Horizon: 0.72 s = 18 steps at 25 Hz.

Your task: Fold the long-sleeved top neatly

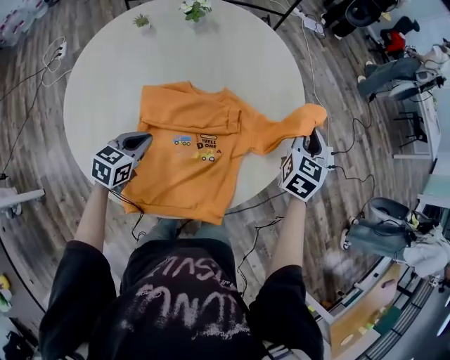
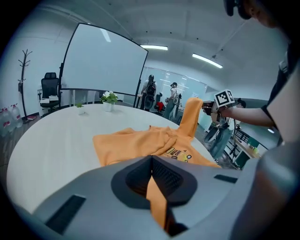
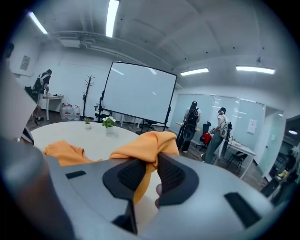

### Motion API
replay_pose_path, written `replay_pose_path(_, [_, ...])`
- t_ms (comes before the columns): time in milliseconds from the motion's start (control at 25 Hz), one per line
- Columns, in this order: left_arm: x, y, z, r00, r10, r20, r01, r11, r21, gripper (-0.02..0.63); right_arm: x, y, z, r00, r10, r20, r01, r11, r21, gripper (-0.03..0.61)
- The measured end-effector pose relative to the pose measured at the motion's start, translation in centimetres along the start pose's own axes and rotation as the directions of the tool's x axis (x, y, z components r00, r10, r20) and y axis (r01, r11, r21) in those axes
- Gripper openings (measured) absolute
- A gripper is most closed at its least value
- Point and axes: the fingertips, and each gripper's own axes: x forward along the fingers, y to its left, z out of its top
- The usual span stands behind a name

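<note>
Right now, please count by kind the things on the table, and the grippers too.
top: 1
plants: 2
grippers, left gripper and right gripper: 2
Total: 5

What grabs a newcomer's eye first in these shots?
The orange top, face-up with a small vehicle print, lies spread on the round white table. The right claw is shut on its sleeve and holds it up near the table's right edge, while the left claw pinches the top's opposite side.
</note>
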Motion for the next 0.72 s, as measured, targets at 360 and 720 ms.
replay_pose_path(360, [-4.4,2.7,-3.6,1.000,-0.013,0.027,0.015,0.998,-0.066,0.011,0.2,14.6,4.4,0.985,0.167,0.042,-0.162,0.981,-0.103,0.081])
replay_pose_path(720, [-7.6,4.9,-7.5,1.000,-0.002,-0.017,0.001,0.998,-0.066,0.011,0.3,29.9,2.9,0.924,0.380,-0.033,-0.374,0.884,-0.282,0.105])
